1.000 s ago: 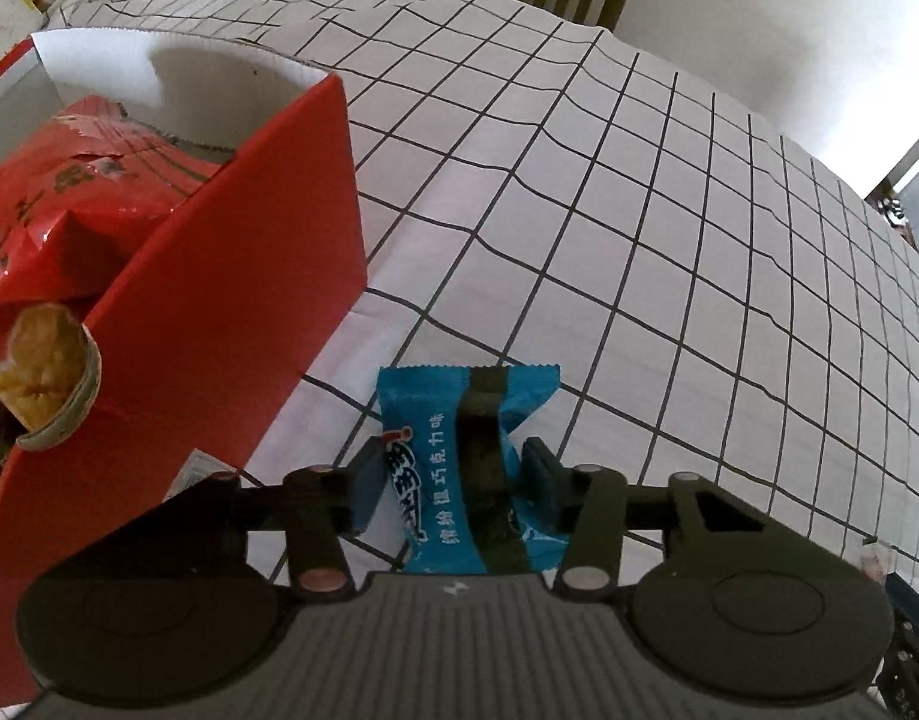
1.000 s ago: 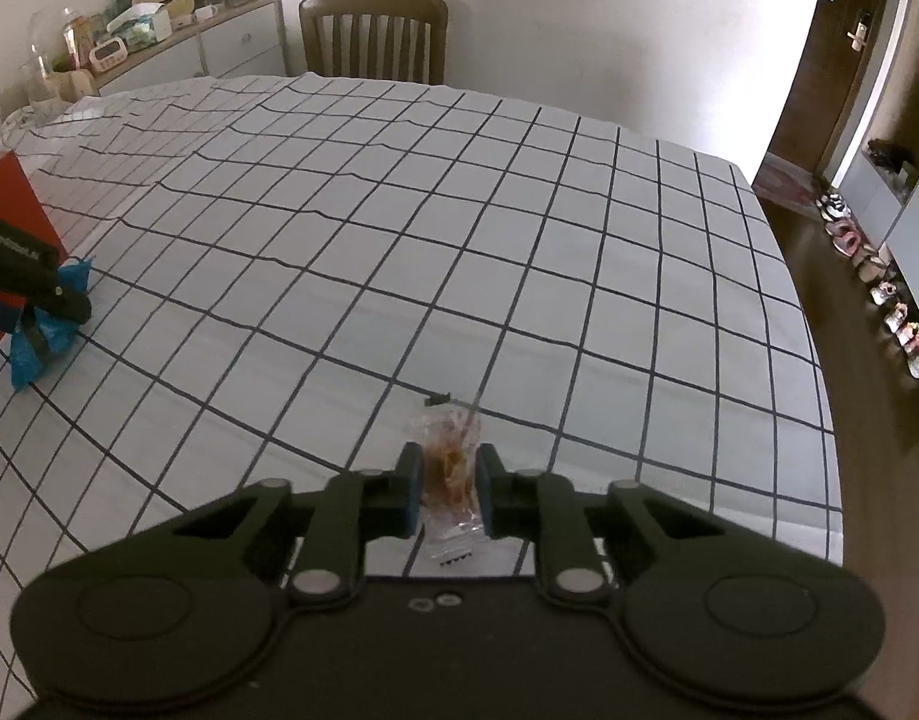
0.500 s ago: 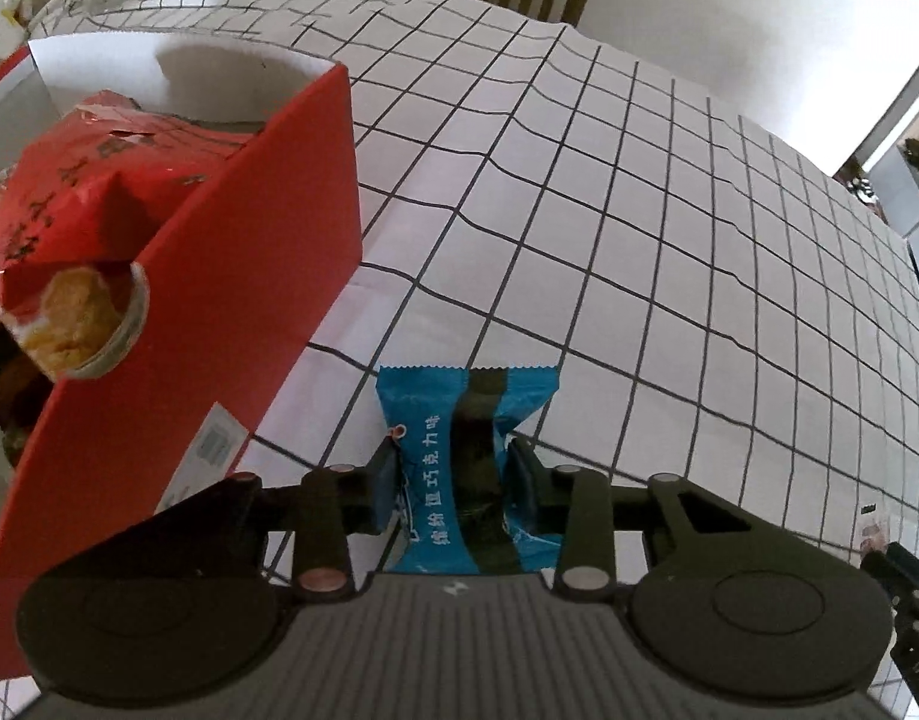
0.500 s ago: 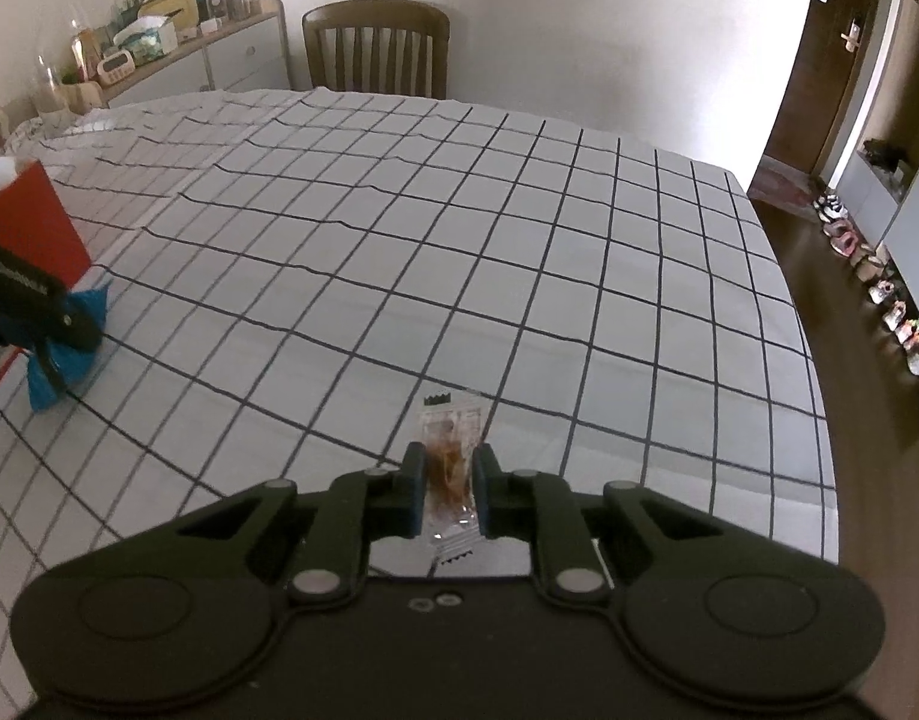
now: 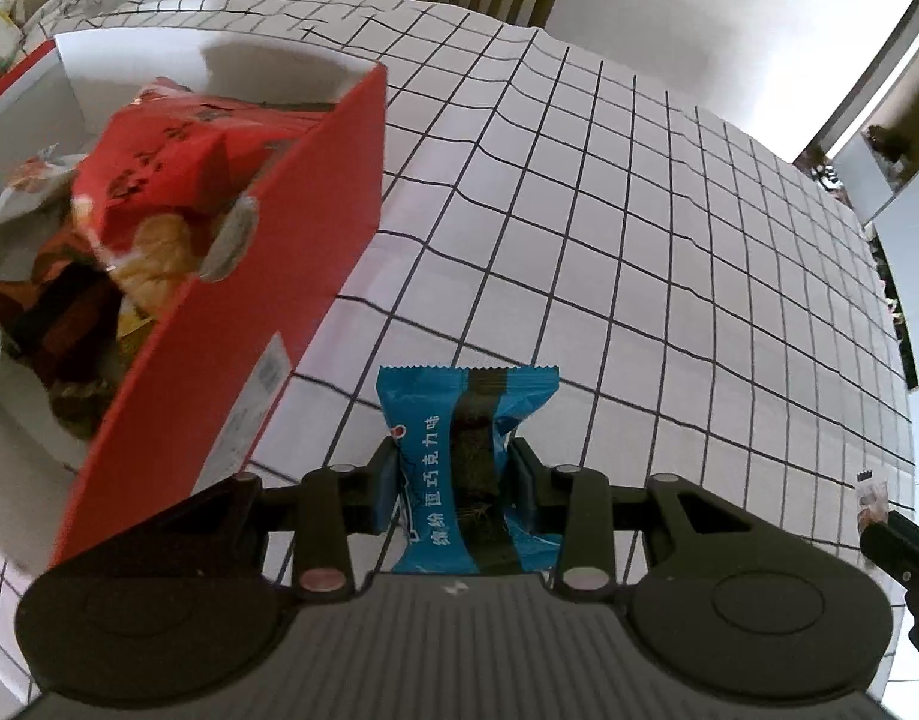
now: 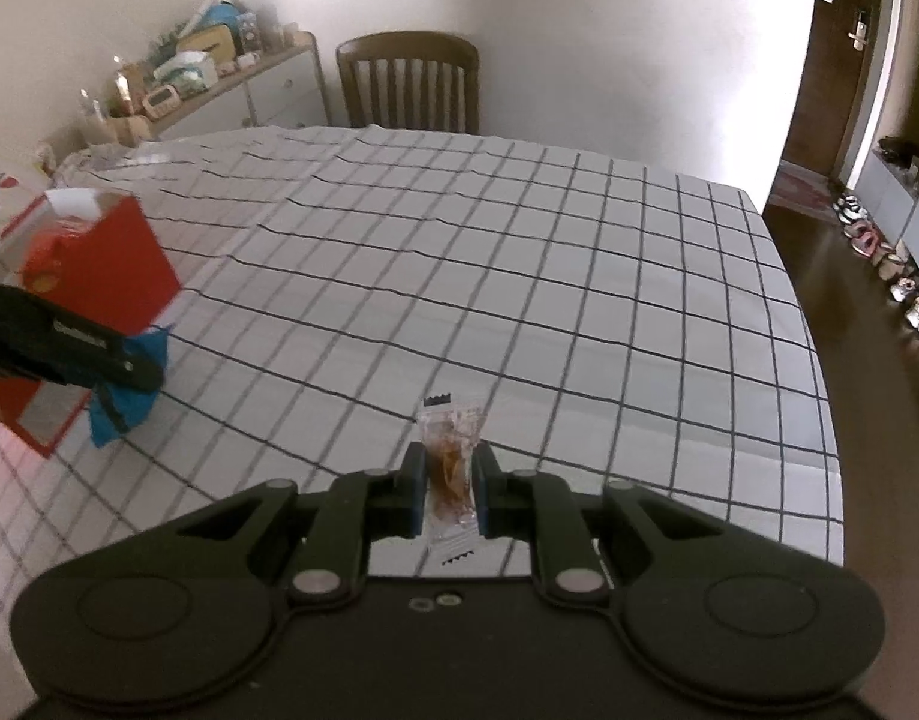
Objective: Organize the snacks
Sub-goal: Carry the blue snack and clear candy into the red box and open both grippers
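Left gripper [image 5: 453, 480] clamps blue foil snack packet [image 5: 468, 468], just right of open red cardboard box [image 5: 243, 300]. Right gripper [image 6: 450, 492] pinches small clear sachet [image 6: 450, 468] above checked tablecloth [image 6: 519, 276], near edge.

A bench [image 6: 519, 276] draped in a white cloth with a black grid fills the room ahead of the tongs. A wooden chair [image 6: 408, 84] stands at its far edge against a pale wall; a cluttered sideboard [image 6: 243, 90] sits far left, shoes [image 6: 879, 252] line the dark floor at right.
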`<state>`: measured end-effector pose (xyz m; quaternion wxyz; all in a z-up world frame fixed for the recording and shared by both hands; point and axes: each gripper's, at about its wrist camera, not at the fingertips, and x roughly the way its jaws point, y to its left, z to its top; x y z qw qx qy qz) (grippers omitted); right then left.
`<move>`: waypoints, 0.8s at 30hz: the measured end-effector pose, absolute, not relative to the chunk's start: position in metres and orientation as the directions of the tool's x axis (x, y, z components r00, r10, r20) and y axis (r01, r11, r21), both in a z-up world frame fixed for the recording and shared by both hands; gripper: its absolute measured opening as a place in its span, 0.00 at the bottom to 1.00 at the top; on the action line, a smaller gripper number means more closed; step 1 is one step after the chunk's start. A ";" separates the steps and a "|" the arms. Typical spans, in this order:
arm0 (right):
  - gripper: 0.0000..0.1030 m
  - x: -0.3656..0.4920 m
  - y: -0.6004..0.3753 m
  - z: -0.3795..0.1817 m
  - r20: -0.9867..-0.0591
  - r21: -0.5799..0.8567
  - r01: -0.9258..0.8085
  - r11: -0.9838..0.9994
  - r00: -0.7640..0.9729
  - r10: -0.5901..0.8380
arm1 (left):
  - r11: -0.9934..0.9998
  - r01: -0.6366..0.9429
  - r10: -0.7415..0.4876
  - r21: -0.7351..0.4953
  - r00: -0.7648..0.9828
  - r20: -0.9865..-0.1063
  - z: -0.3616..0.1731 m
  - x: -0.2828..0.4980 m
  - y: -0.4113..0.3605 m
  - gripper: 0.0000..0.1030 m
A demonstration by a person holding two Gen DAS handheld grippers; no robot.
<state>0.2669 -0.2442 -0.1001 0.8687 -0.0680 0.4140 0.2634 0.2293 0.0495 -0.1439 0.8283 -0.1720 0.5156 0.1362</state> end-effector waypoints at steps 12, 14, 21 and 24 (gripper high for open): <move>0.13 0.237 -0.224 -0.064 -0.721 0.139 -0.559 0.817 0.508 0.471 | 0.930 -0.308 -0.025 -0.201 0.492 -0.870 -0.101 0.194 0.051 0.36; 0.13 0.232 -0.220 -0.057 -0.716 0.144 -0.567 0.811 0.506 0.481 | 0.936 -0.289 -0.030 -0.201 0.503 -0.864 -0.093 0.189 0.052 0.36; 0.13 0.214 -0.199 -0.037 -0.695 0.151 -0.582 0.799 0.512 0.505 | 0.939 -0.260 -0.058 -0.226 0.526 -0.848 -0.069 0.173 0.068 0.36; 0.13 0.205 -0.191 -0.027 -0.681 0.161 -0.588 0.793 0.516 0.521 | 0.938 -0.249 -0.075 -0.242 0.533 -0.843 -0.061 0.165 0.079 0.36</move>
